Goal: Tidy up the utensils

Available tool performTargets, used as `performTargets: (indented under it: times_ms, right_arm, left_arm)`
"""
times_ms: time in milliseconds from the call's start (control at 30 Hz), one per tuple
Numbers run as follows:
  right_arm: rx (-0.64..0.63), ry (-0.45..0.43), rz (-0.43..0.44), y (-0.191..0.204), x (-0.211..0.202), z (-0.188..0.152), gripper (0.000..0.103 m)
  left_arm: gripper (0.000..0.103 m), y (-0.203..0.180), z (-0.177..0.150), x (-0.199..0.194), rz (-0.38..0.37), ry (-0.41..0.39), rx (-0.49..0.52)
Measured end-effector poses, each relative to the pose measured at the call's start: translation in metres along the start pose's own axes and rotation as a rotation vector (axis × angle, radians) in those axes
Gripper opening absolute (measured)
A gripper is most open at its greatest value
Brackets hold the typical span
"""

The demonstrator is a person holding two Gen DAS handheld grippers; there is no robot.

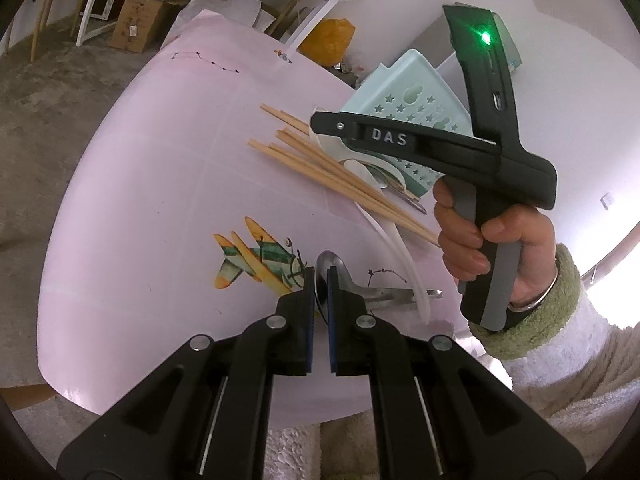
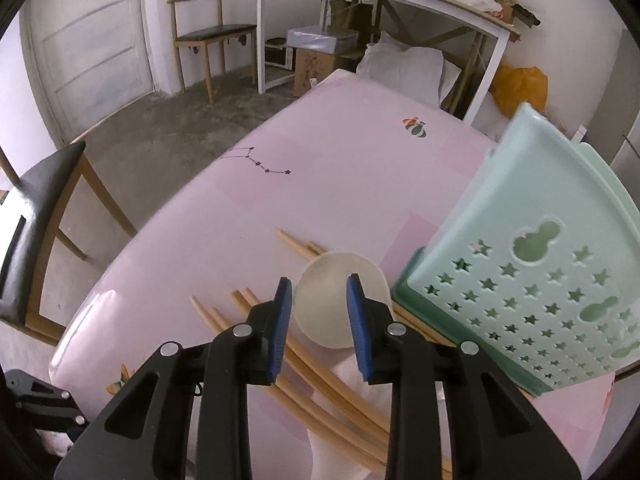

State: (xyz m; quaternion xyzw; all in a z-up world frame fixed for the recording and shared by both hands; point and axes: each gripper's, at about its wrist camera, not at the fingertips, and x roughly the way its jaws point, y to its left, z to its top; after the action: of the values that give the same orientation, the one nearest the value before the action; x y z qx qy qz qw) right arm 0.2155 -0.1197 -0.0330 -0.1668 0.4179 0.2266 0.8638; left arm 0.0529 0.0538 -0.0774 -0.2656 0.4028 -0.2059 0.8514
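My left gripper (image 1: 321, 280) is shut on the bowl of a metal spoon (image 1: 340, 276) whose handle lies to the right on the pink table (image 1: 160, 184). Several wooden chopsticks (image 1: 320, 164) lie spread beside a tipped mint-green utensil basket (image 1: 404, 120), which also shows in the right wrist view (image 2: 540, 264). A white plastic ladle (image 2: 340, 300) lies over the chopsticks (image 2: 320, 384). My right gripper (image 2: 318, 304) is open, its fingers on either side of the ladle's bowl and above it. The right gripper's body (image 1: 480, 152) shows in the left wrist view.
A dark chair (image 2: 36, 240) stands at the table's left edge. A white trestle table (image 2: 380, 4), cardboard boxes (image 2: 316, 64), a wooden chair (image 2: 208, 36) and a yellow bag (image 2: 520, 84) stand beyond the far edge.
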Motion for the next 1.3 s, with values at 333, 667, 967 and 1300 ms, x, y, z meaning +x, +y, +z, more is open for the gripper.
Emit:
performTargets:
  times_ms: [333, 667, 967, 1300]
  right_arm:
    - [-0.013, 0.046, -0.118, 0.016, 0.022, 0.01, 0.028]
    - [-0.029, 0.01, -0.244, 0.026, 0.014, 0.014, 0.006]
    - [0.172, -0.208, -0.057, -0.024, -0.086, 0.012, 0.006]
    - [0.436, -0.443, 0.14, -0.108, -0.18, -0.032, 0.006]
  left_arm:
    - [0.005, 0.001, -0.002, -0.001, -0.012, 0.001, -0.012]
    - [0.004, -0.002, -0.004, -0.004, 0.006, -0.009, -0.002]
    - [0.001, -0.025, -0.002, -0.025, 0.079, -0.099, 0.101]
    - [0.003, -0.08, 0.021, -0.061, 0.143, -0.253, 0.28]
